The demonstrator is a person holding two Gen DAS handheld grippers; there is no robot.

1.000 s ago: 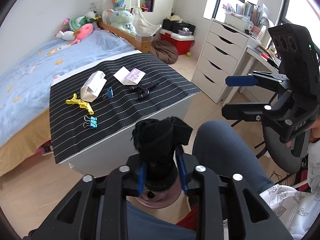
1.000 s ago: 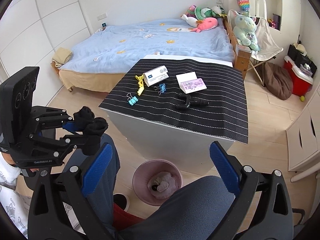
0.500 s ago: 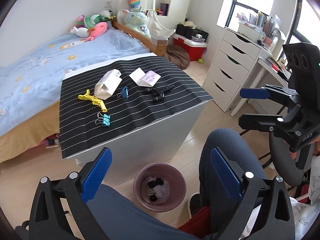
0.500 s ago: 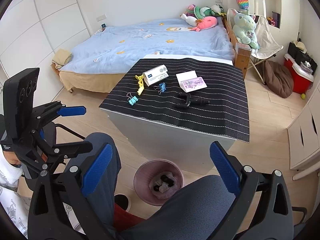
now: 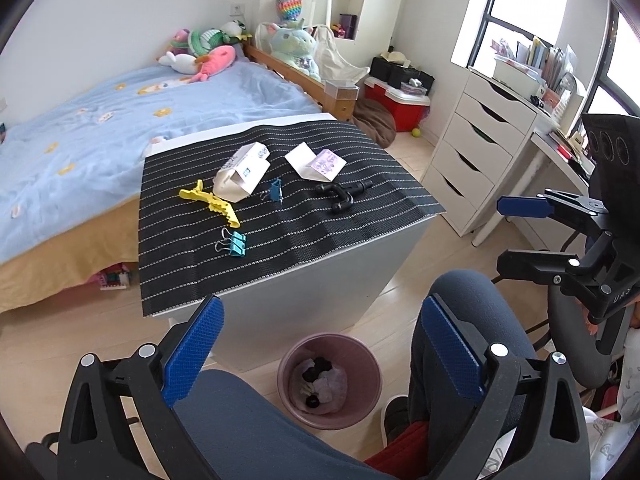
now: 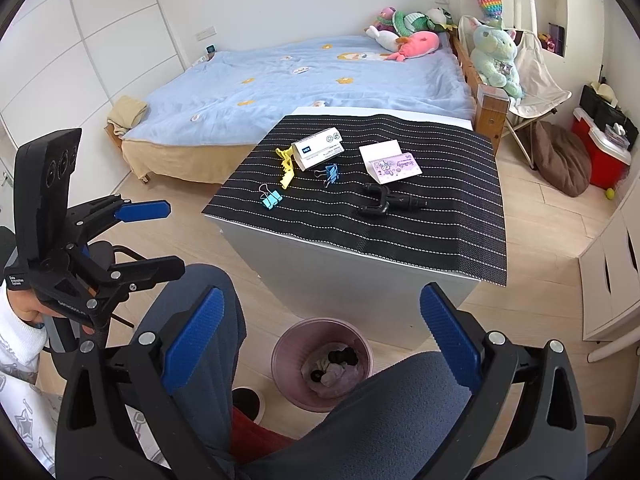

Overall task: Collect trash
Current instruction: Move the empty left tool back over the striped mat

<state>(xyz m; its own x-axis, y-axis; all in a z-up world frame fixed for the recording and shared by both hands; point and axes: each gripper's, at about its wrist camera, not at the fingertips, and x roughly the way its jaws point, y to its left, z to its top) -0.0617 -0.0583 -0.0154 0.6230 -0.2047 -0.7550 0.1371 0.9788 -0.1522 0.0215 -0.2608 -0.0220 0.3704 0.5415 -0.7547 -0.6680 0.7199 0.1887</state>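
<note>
Gone from the left tongs (image 5: 320, 352) is the black cloth bundle; it lies in the pink bin (image 5: 330, 380) on the floor below the desk's near edge, jaws wide and empty. From the right view, the right tongs (image 6: 318, 344) gape empty too. The white carton (image 6: 318, 153) near the desk's far edge looks light, crushable; pinch its narrow sides.

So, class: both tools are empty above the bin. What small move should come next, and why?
Probably reach the left tool, open and empty, toward the white carton on the striped mat: it looks like trash, and the bin already holds earlier pieces.
</note>
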